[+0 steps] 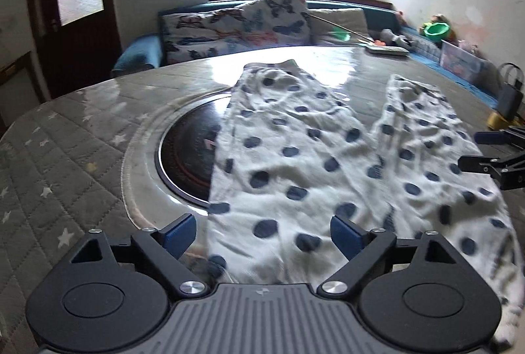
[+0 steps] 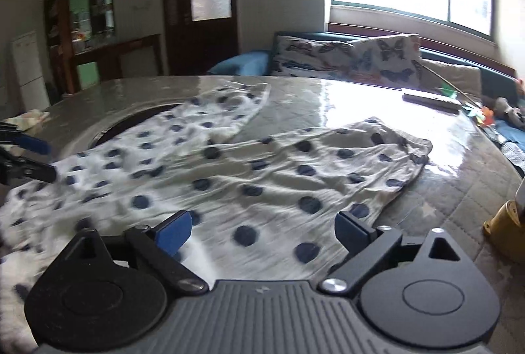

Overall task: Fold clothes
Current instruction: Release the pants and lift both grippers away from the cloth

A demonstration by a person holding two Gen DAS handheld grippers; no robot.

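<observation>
White cotton with navy dots: the polka-dot trousers (image 1: 295,157) lie spread flat on the desk (image 1: 65,157), waist end near us, both legs running away toward the far edge with a bare wedge of desk between them. Left leg partly covers the dark round inset (image 1: 187,153) in the desk top.

We see no fold made yet. Cloth is rumpled but laid out in a single layer, legs apart. We judge the laying-out as done and the folding proper as all still to do: legs together, then lengthwise folds.

Left claw (image 1: 262,235) stands wide, pads clear, over the waist's left side; nothing is held. Right claw (image 2: 262,232) is likewise wide, empty, above the right leg's near part. Each claw shows at the edge of the other's view.

Some blur on the near cloth.
</observation>
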